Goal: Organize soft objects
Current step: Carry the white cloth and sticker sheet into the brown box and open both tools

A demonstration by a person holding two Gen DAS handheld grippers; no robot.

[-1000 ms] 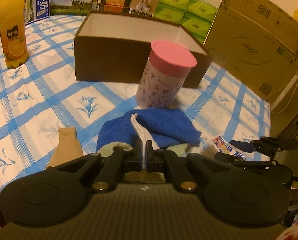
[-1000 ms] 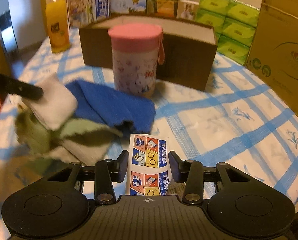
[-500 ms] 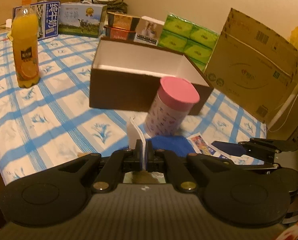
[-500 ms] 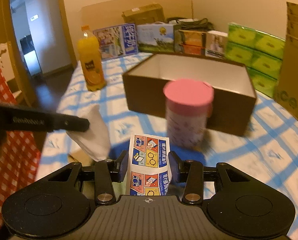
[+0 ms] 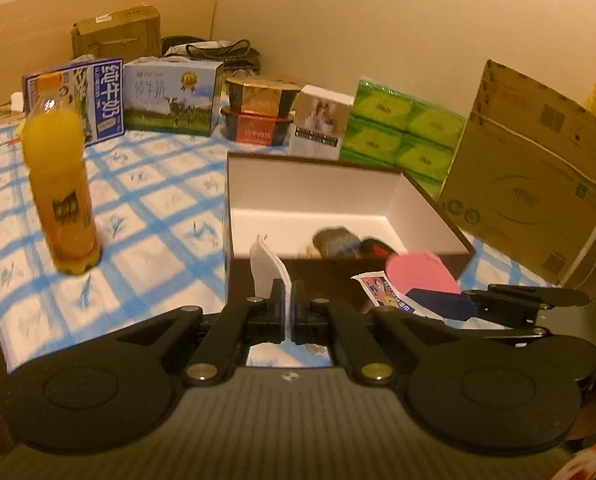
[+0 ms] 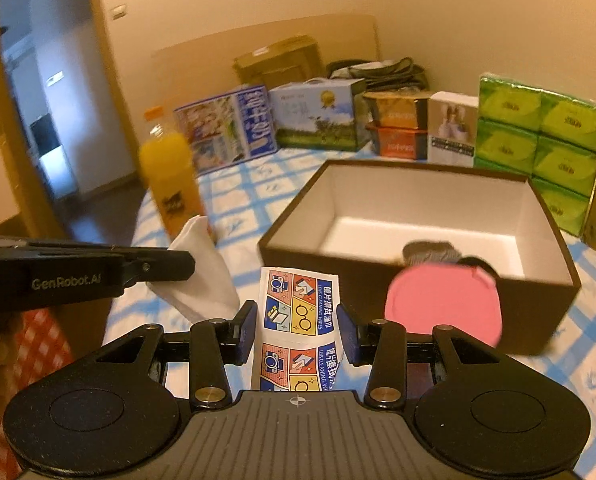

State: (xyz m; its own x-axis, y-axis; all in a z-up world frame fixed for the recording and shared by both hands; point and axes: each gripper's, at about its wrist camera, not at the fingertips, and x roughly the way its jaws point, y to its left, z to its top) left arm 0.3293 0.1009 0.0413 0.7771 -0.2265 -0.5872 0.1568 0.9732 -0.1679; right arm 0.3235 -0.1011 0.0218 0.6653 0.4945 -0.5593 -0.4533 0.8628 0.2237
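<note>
My left gripper [image 5: 289, 304] is shut on a white cloth [image 5: 267, 266] that sticks up between its pads; the same cloth [image 6: 202, 268] hangs from that gripper [image 6: 186, 266] in the right wrist view. My right gripper [image 6: 296, 326] is shut on a strip of lens-wipe packets [image 6: 298, 312], also seen as packets [image 5: 382, 288] from the left. Ahead stands an open brown box [image 5: 310, 176] with white walls [image 6: 430, 196], and dark soft items [image 5: 338, 242] lie on its floor. A pink-lidded cup [image 6: 444, 304] stands just before the box.
An orange juice bottle [image 5: 60, 192] stands on the blue-checked tablecloth [image 5: 154, 208] at left. Milk cartons [image 5: 170, 98], snack boxes [image 5: 258, 116], green tissue packs [image 5: 398, 128] and a large cardboard carton [image 5: 534, 184] line the back and right. A doorway [image 6: 46, 120] opens at far left.
Both grippers have risen and moved toward the box with their loads. The blue towel and the other cloths have dropped out of view, and the box's inside now shows.
</note>
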